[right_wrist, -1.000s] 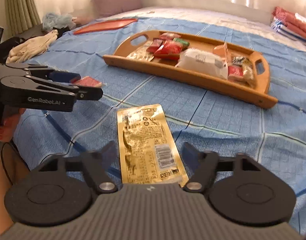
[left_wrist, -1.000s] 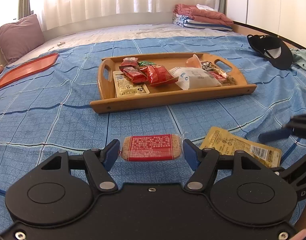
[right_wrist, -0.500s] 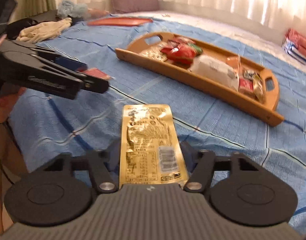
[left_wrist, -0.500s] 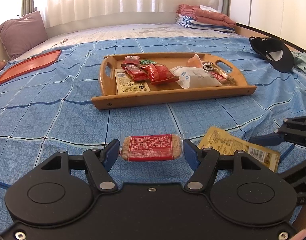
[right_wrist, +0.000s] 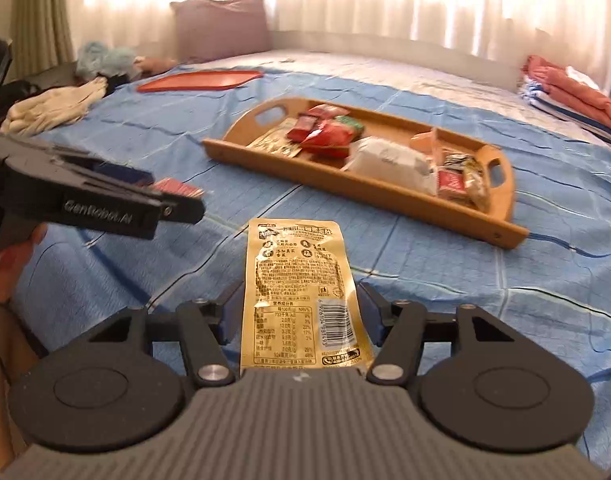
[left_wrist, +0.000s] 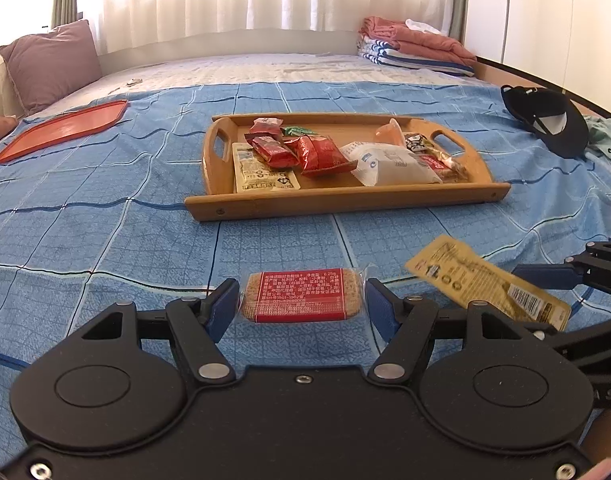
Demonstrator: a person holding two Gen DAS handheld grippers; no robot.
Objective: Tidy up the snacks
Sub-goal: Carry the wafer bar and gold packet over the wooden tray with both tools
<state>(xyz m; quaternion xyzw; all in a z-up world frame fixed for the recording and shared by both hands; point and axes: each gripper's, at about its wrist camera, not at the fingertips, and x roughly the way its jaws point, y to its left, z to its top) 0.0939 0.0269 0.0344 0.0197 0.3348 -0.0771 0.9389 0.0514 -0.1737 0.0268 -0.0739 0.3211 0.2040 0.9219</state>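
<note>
My left gripper (left_wrist: 301, 304) is shut on a red-labelled cracker pack (left_wrist: 301, 295) and holds it above the blue bedspread. My right gripper (right_wrist: 301, 320) is shut on a long golden snack pouch (right_wrist: 299, 288), lifted off the bed; the pouch also shows in the left wrist view (left_wrist: 485, 280). A wooden tray (left_wrist: 345, 200) lies ahead in the middle of the bed, holding several red, white and other snack packs. It also shows in the right wrist view (right_wrist: 385, 196). The left gripper (right_wrist: 177, 200) is at the left there.
An orange lid-like tray (left_wrist: 61, 128) lies at the far left. A black cap (left_wrist: 549, 120) lies at the right edge. Folded towels (left_wrist: 417, 48) and a mauve pillow (left_wrist: 49, 64) sit at the far end. White gloves (right_wrist: 53, 108) lie off the bed's left side.
The right gripper closed on the golden pouch and lifted it off the bedspread. The left gripper rose slightly with the cracker pack, holding it the same way.
</note>
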